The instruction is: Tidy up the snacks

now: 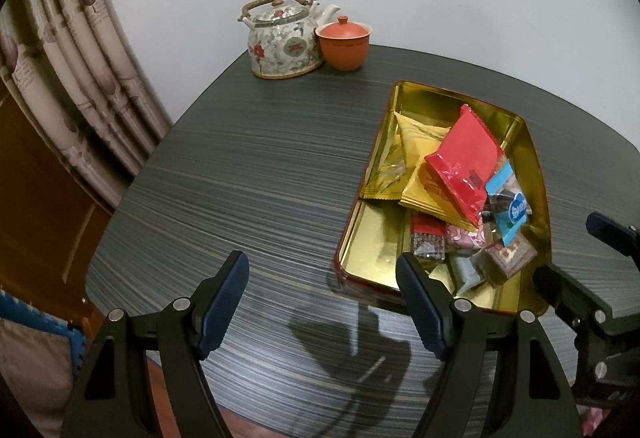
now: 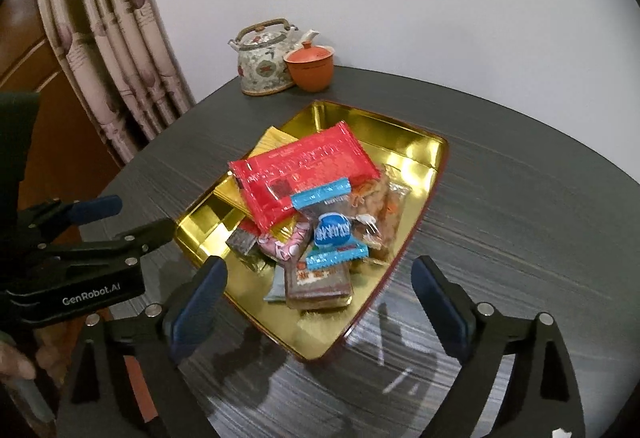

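Note:
A gold tin tray (image 1: 368, 262) (image 2: 424, 154) sits on the dark striped table and holds several snack packets. A large red packet (image 1: 464, 162) (image 2: 304, 174) lies on top of gold packets (image 1: 416, 150) (image 2: 276, 140). A blue-and-clear packet (image 1: 508, 206) (image 2: 332, 234) and small brown, pink and grey packets lie at the near end. My left gripper (image 1: 324, 306) is open and empty, just left of the tray's near end; it also shows in the right wrist view (image 2: 132, 218). My right gripper (image 2: 320, 302) is open and empty over the tray's near corner; it also shows in the left wrist view (image 1: 576, 250).
A floral ceramic teapot (image 1: 284, 42) (image 2: 264, 64) and an orange lidded cup (image 1: 344, 44) (image 2: 310, 66) stand at the table's far edge by the white wall. A curtain (image 1: 76, 70) and a wooden door (image 2: 24, 50) are at the left. The dark striped table (image 1: 248, 174) extends left of the tray.

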A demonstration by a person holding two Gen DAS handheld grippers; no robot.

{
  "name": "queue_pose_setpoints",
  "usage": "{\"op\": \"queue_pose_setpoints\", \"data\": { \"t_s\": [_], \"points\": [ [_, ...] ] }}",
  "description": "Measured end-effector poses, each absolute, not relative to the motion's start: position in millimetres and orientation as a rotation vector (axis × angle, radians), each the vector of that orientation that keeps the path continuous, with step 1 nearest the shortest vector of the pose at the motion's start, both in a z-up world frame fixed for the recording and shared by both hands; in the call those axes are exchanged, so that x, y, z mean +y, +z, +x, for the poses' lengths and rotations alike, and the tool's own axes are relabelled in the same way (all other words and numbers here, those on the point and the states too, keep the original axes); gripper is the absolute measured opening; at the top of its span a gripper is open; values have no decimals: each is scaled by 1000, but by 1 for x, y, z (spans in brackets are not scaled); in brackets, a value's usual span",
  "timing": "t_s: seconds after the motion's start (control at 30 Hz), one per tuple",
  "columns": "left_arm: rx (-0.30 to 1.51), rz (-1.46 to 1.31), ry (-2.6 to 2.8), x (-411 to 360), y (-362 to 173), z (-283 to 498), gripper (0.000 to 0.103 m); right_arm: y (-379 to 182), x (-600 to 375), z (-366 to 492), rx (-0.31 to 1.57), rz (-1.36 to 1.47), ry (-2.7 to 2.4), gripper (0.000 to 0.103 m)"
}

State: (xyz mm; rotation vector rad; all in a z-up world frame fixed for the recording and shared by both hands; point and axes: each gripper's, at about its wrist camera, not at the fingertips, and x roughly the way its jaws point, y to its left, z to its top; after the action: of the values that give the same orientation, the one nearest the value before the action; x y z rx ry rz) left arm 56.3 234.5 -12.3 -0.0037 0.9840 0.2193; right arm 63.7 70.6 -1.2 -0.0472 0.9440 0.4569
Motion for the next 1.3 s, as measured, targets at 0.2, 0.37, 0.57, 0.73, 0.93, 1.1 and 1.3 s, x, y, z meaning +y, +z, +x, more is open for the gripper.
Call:
{"op": "queue_pose_setpoints", "data": {
  "t_s": [0.2,0.37,0.57,0.73,0.93,1.1,1.3],
  "points": [
    [985,-2,215,233,-13,56,76,-7,72,56,955,-81,418,96],
    [986,0,216,233,-13,56,76,-11,75,52,966,-107,418,97],
    [985,2,217,233,-13,56,76,-16,79,49,983,-125,424,97],
    [984,2,217,233,-13,56,76,-18,81,48,988,-129,429,98],
    [984,4,217,232,-13,56,76,-20,81,49,998,-123,430,98],
    [983,2,218,232,-13,55,76,-23,80,49,1006,-122,430,98],
    [978,14,223,234,-11,56,76,-24,80,49,1013,-118,433,98]
  ]
}}
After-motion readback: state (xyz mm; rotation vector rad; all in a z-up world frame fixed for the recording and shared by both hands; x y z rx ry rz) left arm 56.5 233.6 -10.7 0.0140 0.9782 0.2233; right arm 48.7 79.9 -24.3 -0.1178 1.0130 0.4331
